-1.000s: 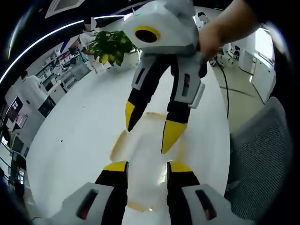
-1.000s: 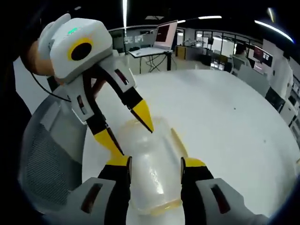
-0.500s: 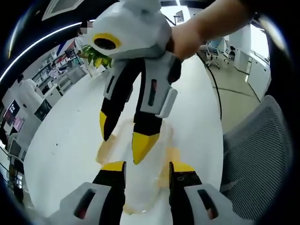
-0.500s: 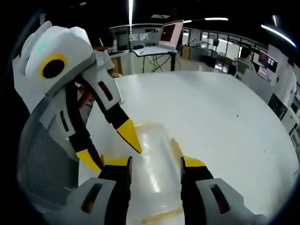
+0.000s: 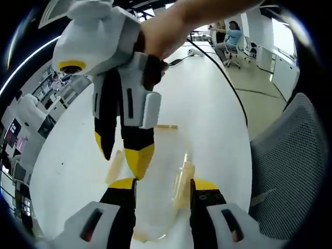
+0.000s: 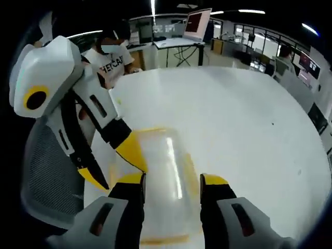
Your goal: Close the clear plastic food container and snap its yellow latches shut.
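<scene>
The clear plastic container (image 5: 161, 171) lies on the white table with its lid on, between my left gripper's (image 5: 163, 185) open jaws. Yellow latches show at its far end (image 5: 166, 126), left side (image 5: 115, 166) and right side (image 5: 184, 177). My right gripper (image 5: 120, 151) hangs down from above with its jaws apart, one yellow fingertip (image 5: 139, 160) over the lid near the left edge. In the right gripper view the container (image 6: 167, 168) sits between my right gripper's (image 6: 172, 180) open jaws, and the left gripper (image 6: 113, 165) reaches in from the left, one tip against the lid's left edge.
A grey mesh chair (image 5: 290, 166) stands right beside the table edge, also seen as the chair (image 6: 46, 176). A black cable (image 5: 223, 78) runs across the far table. A person in a white T-shirt (image 6: 111, 57) stands beyond the table. Desks and screens fill the background.
Both views have swung. The right gripper has shifted left across the lid in the left gripper view. The left gripper sits lower and closer against the container's edge in the right gripper view.
</scene>
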### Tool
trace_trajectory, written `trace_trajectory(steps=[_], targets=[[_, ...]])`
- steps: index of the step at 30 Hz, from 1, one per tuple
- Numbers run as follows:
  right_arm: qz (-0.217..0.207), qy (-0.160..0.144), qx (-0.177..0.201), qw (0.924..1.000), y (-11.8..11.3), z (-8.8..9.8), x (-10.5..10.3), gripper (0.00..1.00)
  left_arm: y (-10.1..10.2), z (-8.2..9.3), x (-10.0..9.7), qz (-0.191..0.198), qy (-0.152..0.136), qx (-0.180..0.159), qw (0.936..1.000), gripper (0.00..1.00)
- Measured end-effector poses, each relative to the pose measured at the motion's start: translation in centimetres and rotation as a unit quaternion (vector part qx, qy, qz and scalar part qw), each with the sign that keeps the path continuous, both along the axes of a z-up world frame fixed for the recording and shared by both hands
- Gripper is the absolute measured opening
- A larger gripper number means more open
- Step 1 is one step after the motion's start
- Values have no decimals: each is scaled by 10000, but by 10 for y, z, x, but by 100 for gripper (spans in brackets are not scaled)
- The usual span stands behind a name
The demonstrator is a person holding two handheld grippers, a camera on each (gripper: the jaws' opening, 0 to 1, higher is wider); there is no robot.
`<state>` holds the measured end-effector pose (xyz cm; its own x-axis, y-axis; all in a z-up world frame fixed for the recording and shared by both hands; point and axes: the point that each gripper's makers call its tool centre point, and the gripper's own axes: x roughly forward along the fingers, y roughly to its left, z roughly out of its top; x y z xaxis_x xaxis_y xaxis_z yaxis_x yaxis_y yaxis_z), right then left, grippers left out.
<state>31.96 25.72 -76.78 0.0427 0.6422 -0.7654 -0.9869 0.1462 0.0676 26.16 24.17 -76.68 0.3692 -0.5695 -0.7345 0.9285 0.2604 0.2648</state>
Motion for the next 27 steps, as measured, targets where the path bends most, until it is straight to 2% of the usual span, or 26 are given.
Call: trace_trajectory(steps=[5,8,10,12,14,19,21,24,27], targets=[[263,299,-241,9989,1,-4,3,41,-1,-8,-1,-162,-69,200,9996,35],[633,555,-550,9949,-1,-9,-3,35,-1,-10,-1,-242,-158,280,9992,36],[643,667,-665,9935,1,-10,-2,35,-1,-10,0,-258,-185,289,9991,36],[673,840,-936,9898,1,-11,-2,36,-1,-10,0,-270,-198,287,9990,36],[815,864,-1118,9866,2,-12,-2,36,0,-10,0,-270,-194,272,9991,36],[981,1143,-1716,9736,3,-16,-1,36,1,-11,0,-289,-222,252,9990,36],[1045,1211,-1852,9696,3,-18,-2,36,1,-11,1,-279,-188,240,9991,35],[1314,1106,-2009,9644,3,-18,-3,34,1,-11,1,-260,-167,237,9992,35],[1285,1110,-2084,9632,3,-18,-4,32,1,-12,1,-244,-199,235,9992,35]])
